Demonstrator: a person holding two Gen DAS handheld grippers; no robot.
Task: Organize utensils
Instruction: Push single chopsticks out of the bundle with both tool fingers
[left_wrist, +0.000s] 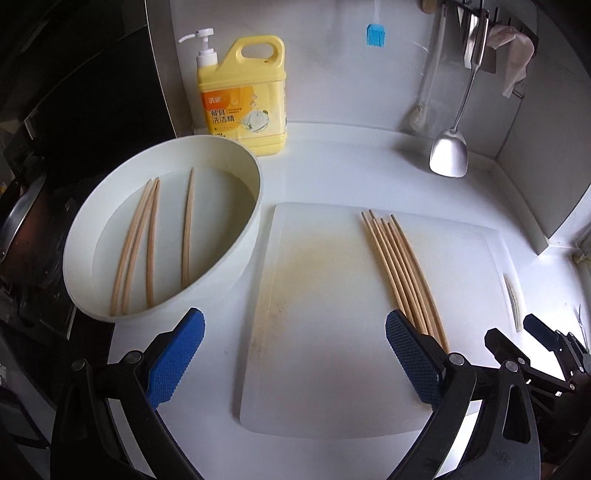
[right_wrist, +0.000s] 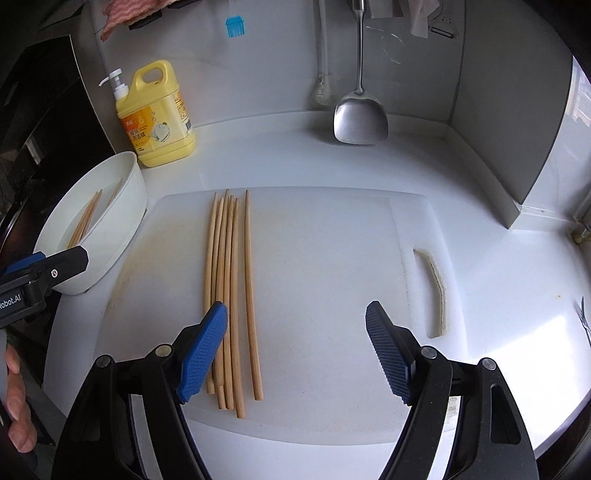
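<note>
Several wooden chopsticks (left_wrist: 404, 269) lie side by side on a white cutting board (left_wrist: 325, 295); they also show in the right wrist view (right_wrist: 231, 295) on the board (right_wrist: 332, 258). Several more chopsticks (left_wrist: 147, 243) lie in a round white basin (left_wrist: 122, 302) of water at the left, also seen in the right wrist view (right_wrist: 107, 243). My left gripper (left_wrist: 295, 354) is open and empty above the board's near left. My right gripper (right_wrist: 295, 354) is open and empty, its left finger (right_wrist: 203, 354) over the chopsticks' near ends.
A yellow dish soap bottle (left_wrist: 243, 99) stands at the back left. A metal spatula (right_wrist: 360, 118), a blue brush (right_wrist: 235, 26) and a cloth hang on the back wall. A dark stove area lies to the left. The right gripper shows in the left view (left_wrist: 535, 332).
</note>
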